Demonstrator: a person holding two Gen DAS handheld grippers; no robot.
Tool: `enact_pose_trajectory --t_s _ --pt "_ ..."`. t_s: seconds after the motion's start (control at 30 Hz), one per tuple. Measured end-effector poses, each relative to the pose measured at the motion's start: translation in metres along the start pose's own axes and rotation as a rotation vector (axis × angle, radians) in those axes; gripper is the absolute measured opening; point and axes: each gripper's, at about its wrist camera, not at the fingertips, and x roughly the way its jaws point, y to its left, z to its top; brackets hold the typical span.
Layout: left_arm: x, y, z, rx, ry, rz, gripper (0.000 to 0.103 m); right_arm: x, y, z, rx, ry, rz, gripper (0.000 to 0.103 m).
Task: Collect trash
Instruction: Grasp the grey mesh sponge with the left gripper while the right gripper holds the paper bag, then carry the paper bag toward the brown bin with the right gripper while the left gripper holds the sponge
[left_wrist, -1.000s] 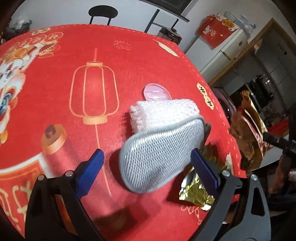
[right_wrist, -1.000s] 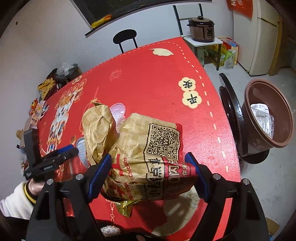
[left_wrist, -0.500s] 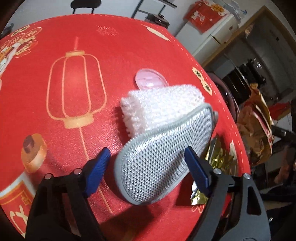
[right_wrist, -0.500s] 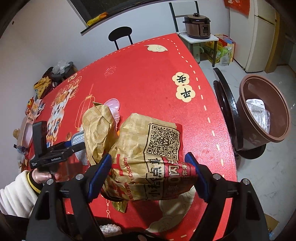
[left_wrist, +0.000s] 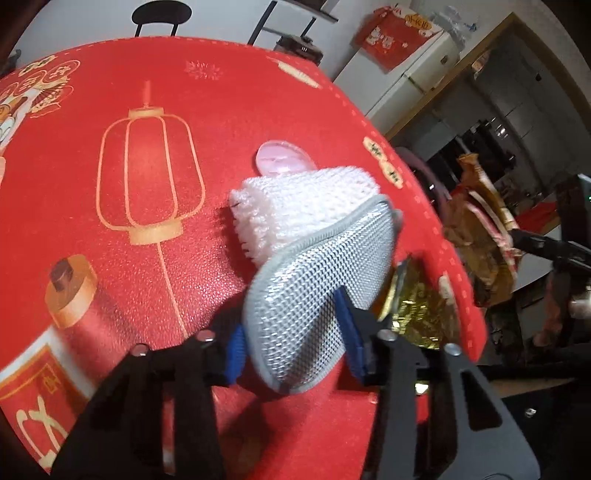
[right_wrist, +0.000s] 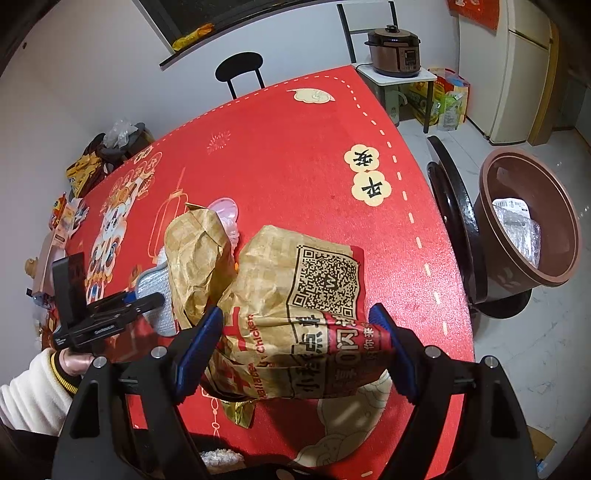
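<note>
Two grips: left hand-held gripper (left_wrist: 291, 341) pinching scrubber pad (left_wrist: 317, 288), right hand-held gripper (right_wrist: 291, 341) clamping paper bag (right_wrist: 295, 306)

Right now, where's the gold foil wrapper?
In the left wrist view the gold foil wrapper lies on the red tablecloth near the table's right edge, just right of the silver mesh pad pinched in the left gripper.

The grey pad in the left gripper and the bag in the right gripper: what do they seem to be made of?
The grey pad looks like a scouring sponge: shiny silver woven mesh with a grey fabric edge, probably metallic thread. The bag looks like thin matte brown paper: it is creased and crumpled, with red print and a QR code.
</note>
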Motion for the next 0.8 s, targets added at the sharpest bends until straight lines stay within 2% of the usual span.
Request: enact_pose_trajectory --t_s 0.17,0.27,0.57,0.8 --pt "-0.03 -0.007 -0.004 -0.047 -0.09 -0.052 0.026 -0.001 -0.004 0.004 0.017 -0.015 0.009 0.08" --pt "-0.05 -0.013 -0.006 -0.074 -0.157 -0.074 0.022 -0.002 -0.006 0.007 0.024 -0.024 0.016 0.08" --pt "-0.096 -0.035 0.007 -0.081 -0.3 -0.062 0.021 -0.002 -0.005 0.016 0.018 -0.047 0.046 0.08" --pt "-0.122 -0.056 0.026 -0.073 -0.387 0.012 0.021 -0.009 -0.016 0.021 0.048 -0.084 0.059 0.08"
